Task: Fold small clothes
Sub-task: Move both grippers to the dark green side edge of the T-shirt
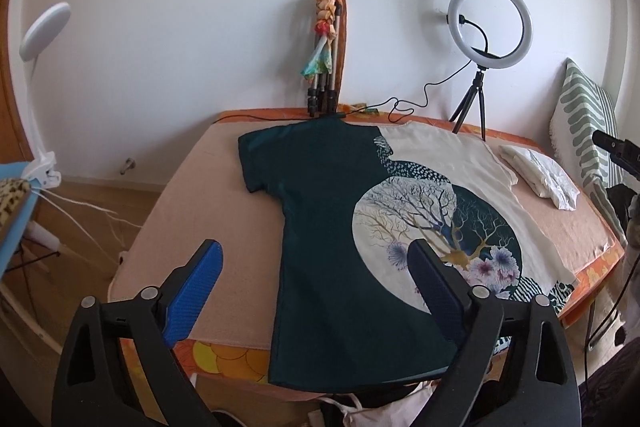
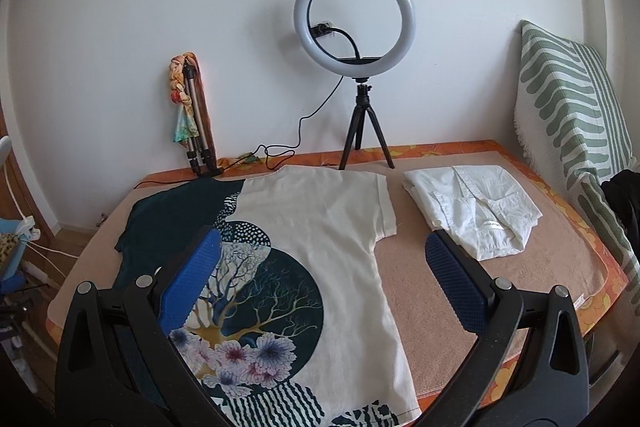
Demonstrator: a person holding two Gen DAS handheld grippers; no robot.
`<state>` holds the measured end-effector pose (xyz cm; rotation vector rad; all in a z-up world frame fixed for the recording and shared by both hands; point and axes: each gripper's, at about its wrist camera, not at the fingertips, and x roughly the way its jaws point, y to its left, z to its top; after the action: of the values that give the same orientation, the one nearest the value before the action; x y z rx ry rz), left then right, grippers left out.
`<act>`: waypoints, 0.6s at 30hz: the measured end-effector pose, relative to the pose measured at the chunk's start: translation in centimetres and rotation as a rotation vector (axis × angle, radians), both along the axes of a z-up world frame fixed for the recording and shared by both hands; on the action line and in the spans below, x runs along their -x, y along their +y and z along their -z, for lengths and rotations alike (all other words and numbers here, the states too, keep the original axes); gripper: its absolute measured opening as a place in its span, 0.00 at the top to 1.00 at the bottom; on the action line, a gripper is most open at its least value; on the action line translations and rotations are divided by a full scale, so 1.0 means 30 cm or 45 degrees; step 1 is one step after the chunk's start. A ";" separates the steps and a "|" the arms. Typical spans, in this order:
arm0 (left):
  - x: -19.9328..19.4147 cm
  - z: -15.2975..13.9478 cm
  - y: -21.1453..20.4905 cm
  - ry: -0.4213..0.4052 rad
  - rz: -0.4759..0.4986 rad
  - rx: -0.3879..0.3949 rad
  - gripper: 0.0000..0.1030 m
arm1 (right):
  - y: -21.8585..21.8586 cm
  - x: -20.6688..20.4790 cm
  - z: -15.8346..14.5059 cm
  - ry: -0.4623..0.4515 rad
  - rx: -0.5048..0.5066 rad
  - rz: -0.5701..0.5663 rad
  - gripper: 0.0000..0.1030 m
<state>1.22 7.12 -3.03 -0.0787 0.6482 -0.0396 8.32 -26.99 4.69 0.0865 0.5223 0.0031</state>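
Left gripper (image 1: 314,261) and right gripper (image 2: 322,253) hover wide apart, holding nothing. T-shirt (image 2: 320,251) lies flat, unfolded, on the table (image 2: 440,287). Farther right, white shirt (image 2: 472,211) already folded; one garment left.

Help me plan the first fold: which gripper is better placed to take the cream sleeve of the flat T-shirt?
Probably the right gripper: it hangs open over the T-shirt's cream half, near that sleeve. The left gripper sits over the dark green side.
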 end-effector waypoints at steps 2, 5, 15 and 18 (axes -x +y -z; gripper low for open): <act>-0.015 0.053 0.037 0.073 -0.001 0.034 0.22 | 0.067 -0.054 -0.012 0.024 0.001 -0.070 0.00; -0.028 0.136 0.076 0.189 0.010 0.095 0.41 | 0.188 -0.134 -0.026 0.049 0.022 -0.175 0.00; -0.054 0.293 0.076 0.379 0.089 0.153 0.65 | 0.624 -0.432 -0.027 0.207 -0.022 -0.477 0.02; -0.061 0.304 0.080 0.390 0.102 0.154 0.65 | 0.747 -0.518 0.001 0.241 0.002 -0.507 0.06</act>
<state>3.05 9.53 -12.15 -0.1780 0.9553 -0.1458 23.85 -4.57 4.66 -0.0206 0.7217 0.3866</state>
